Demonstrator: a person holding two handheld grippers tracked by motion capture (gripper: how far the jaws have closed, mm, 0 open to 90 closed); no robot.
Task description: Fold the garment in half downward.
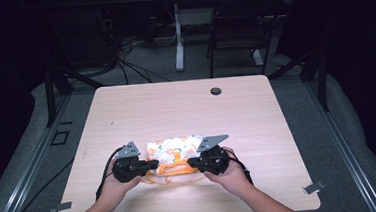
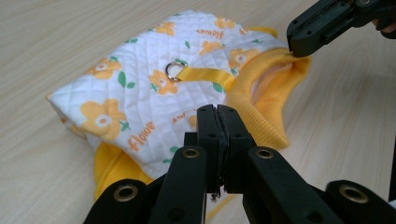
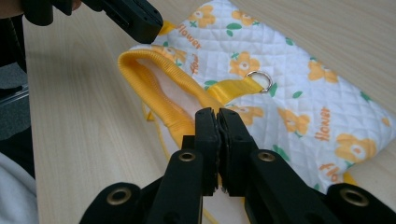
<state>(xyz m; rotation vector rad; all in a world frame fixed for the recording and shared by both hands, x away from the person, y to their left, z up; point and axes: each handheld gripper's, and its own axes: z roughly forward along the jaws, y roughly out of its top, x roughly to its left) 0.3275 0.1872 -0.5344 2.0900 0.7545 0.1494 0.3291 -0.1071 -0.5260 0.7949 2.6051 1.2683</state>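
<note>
Two tools at a quilted pet vest on the tabletop (image 1: pixel 126 115)

The flower-print vest (image 1: pixel 175 148) lies near the tabletop's near edge; left tool (image 1: pixel 152 164) and right tool (image 1: pixel 191 162), both clenched, pinch its yellow collar (image 1: pixel 173 169) from either side.

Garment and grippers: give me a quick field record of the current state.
garment: quilted white flower-print vest with yellow ribbed collar, lying on table
ring: metal D-ring on yellow strap, facing up
left gripper: jaws shut, at the collar's edge
right gripper: jaws shut, at the collar's opposite edge
grip on fabric: cannot tell
</note>
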